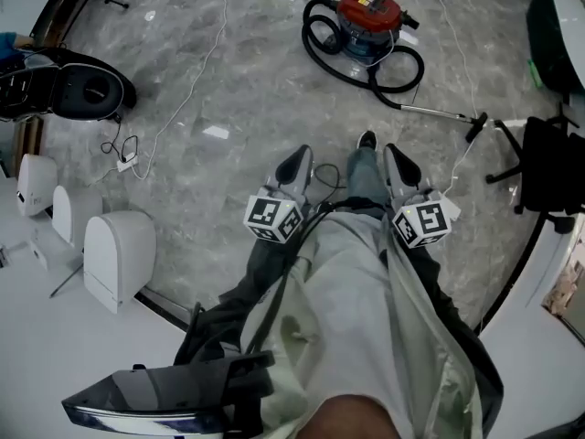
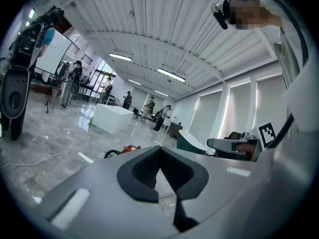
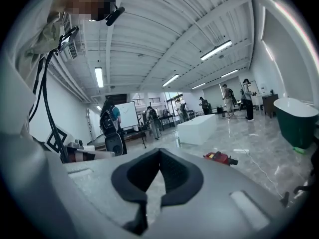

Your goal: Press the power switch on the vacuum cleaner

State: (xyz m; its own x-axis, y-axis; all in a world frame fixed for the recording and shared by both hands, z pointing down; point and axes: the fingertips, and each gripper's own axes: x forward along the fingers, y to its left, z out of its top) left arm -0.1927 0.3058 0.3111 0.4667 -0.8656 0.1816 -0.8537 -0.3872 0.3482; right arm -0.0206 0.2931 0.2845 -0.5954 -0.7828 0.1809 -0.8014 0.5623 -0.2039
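Left tool [image 1: 298, 158]: jaws closed tip to tip, nothing between. Right tool [image 1: 396, 156]: same, jaws together, empty. Both held low, pointing forward, person's shoe [image 1: 366, 141] between them. Red vacuum cleaner [image 1: 368, 15] sits on grey marble floor [image 1: 247, 90], well ahead of both tools, black hose [image 1: 322, 46] looped beside it.

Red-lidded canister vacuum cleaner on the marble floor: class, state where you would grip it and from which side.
Likely the top of the red-lidded canister vacuum cleaner, from above: it stands upright and its black hose loops round its sides.
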